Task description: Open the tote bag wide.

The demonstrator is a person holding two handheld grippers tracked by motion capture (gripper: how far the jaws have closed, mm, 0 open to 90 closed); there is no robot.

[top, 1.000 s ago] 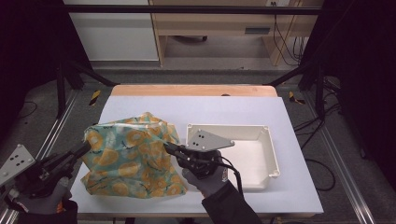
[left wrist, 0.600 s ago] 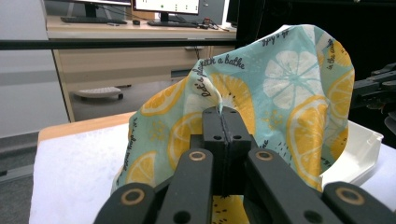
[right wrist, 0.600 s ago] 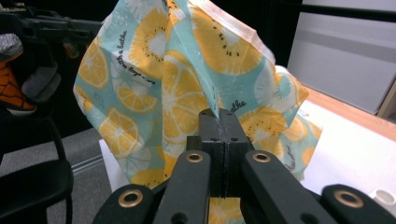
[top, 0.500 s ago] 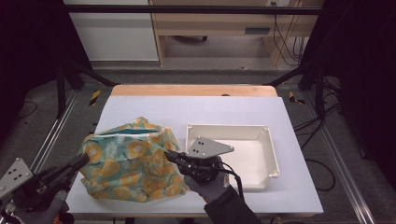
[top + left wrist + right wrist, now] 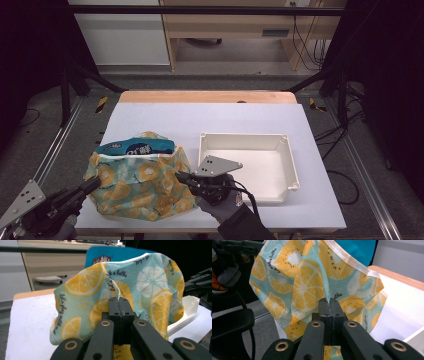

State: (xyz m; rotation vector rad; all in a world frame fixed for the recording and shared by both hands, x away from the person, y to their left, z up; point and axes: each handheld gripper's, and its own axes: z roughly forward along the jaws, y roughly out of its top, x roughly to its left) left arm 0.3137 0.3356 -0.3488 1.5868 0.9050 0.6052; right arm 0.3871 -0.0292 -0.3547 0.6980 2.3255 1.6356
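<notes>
Left gripper (image 5: pixel 92 184) pinches left side of lemon-print bag (image 5: pixel 137 187); right gripper (image 5: pixel 179 176) pinches right side. Blue packet (image 5: pixel 135 146) sticks out top. White tray (image 5: pixel 287 170) beside bag.

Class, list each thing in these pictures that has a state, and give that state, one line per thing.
Bag: open at the top, pinched at both sides.
Blue packet: sticking out of the bag.
Tray: empty.
Left gripper: shut on the bag.
Right gripper: shut on the bag.
</notes>
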